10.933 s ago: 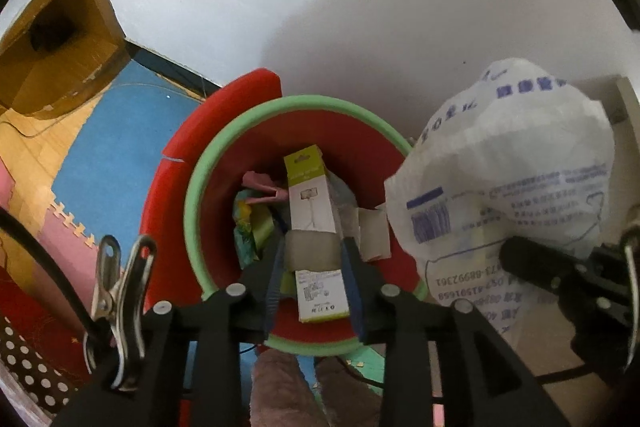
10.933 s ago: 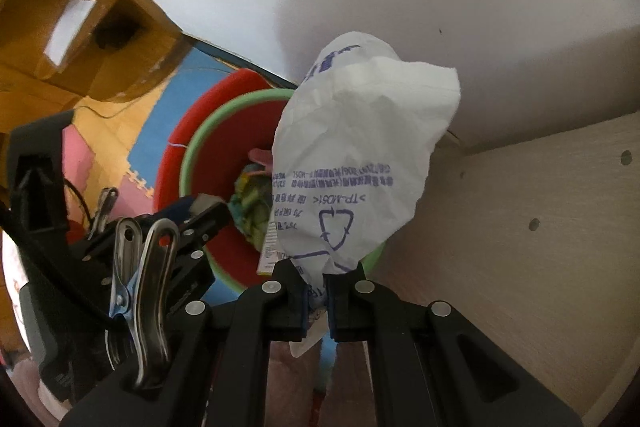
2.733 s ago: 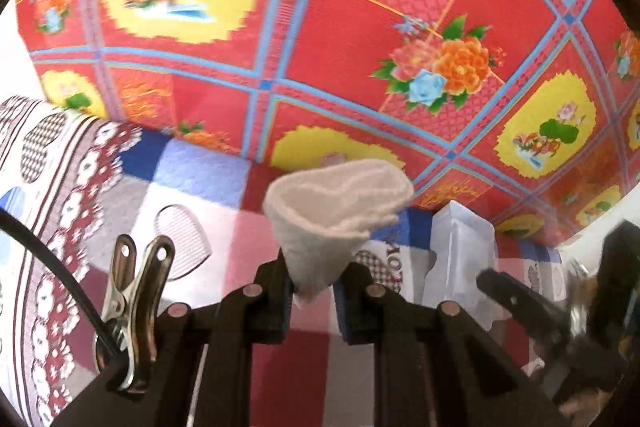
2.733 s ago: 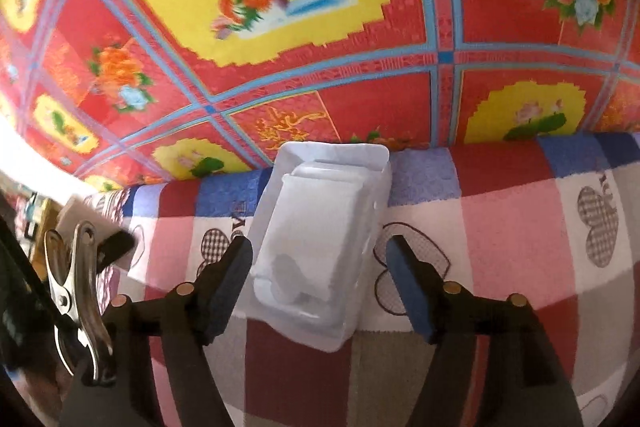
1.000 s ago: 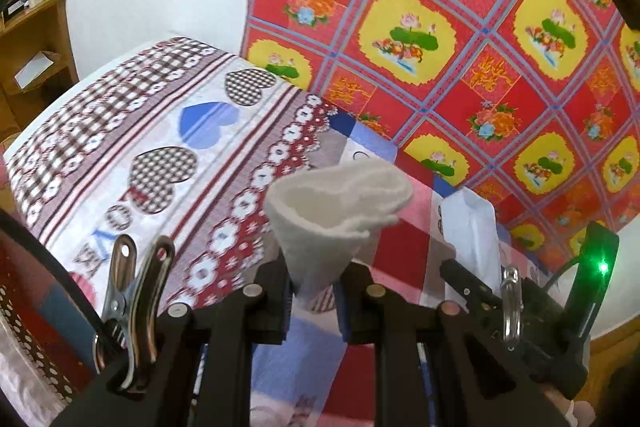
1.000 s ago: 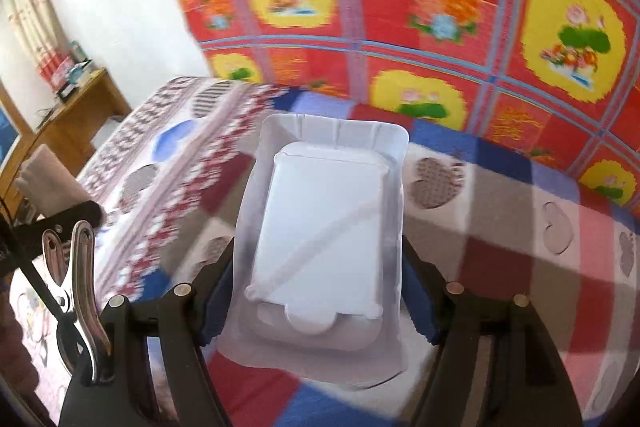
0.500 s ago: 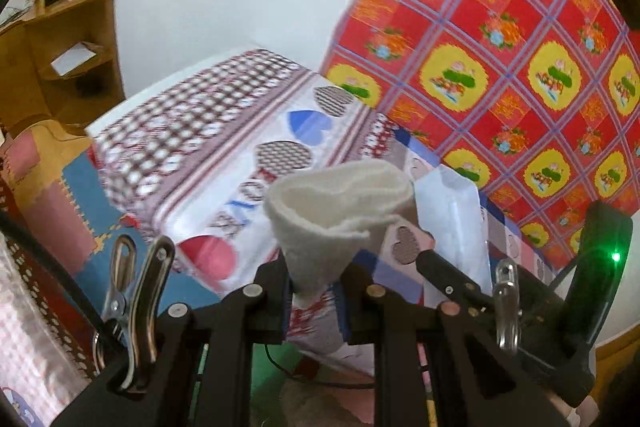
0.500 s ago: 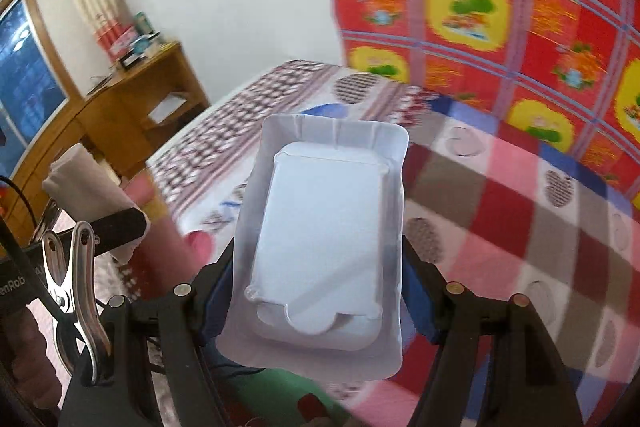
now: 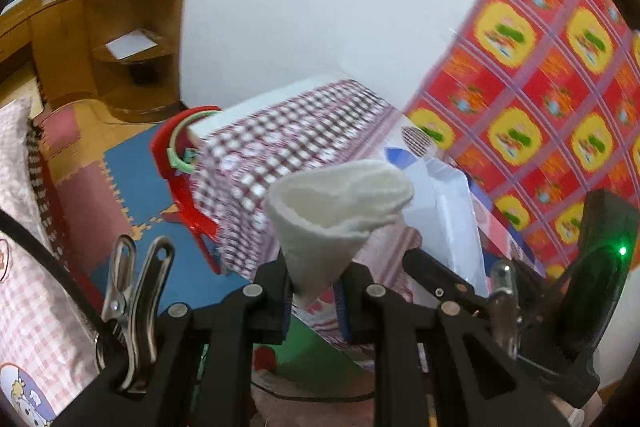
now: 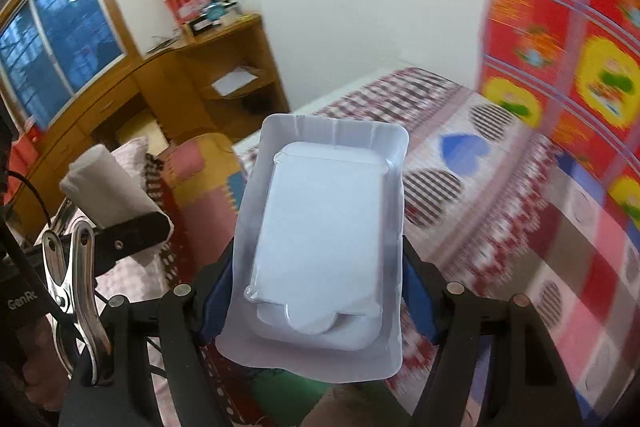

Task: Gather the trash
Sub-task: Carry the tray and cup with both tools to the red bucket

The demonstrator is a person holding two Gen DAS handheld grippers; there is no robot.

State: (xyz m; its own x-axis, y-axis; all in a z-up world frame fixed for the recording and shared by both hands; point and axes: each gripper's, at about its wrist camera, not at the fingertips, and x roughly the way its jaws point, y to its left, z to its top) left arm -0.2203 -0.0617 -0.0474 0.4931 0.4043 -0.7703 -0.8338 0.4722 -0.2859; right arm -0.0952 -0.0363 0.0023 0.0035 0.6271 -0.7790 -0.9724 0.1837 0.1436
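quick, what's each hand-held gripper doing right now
left hand-held gripper: closed on a crumpled tissue
right hand-held gripper: closed on a clear plastic tray

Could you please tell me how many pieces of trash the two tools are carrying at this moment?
2. A crumpled white tissue is pinched in the left tool, and a clear plastic blister tray is clamped across the right tool. Nothing else shows between the jaws.

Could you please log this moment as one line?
left gripper: shut on tissue | right gripper: shut on plastic tray | red bin: beside bed
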